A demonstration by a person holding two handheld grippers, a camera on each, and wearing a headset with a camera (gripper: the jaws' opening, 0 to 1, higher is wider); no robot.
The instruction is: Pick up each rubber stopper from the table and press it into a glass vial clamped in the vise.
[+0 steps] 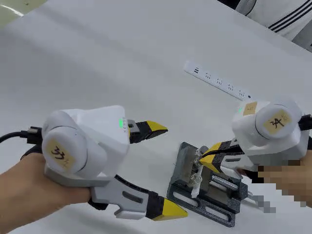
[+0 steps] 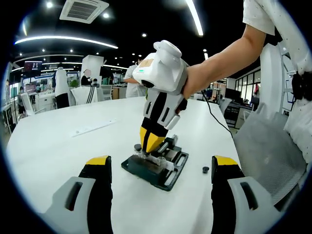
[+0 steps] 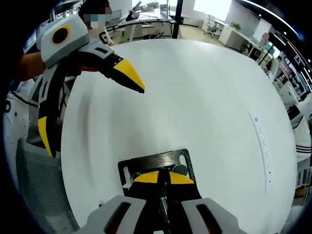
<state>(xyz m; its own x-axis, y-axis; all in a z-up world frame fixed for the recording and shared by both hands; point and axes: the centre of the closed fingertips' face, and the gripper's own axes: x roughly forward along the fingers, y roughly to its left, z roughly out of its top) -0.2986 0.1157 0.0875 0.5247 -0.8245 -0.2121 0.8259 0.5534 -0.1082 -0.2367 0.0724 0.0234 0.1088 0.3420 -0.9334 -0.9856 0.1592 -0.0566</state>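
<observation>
A white power strip lies on the white tabletop. A grey mesh chair stands beside it, under long ceiling lights.

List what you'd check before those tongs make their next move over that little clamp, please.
1. Left tongs open and holding nothing: ok.
2. Right tongs closed at the tips, directly above the vise: ok.
3. Stopper pinched in the right tongs: cannot tell, the tips hide it.
4. Vials seated in the vise: ok.
5. Spare stopper lying on the table beside the vise: ok.
</observation>
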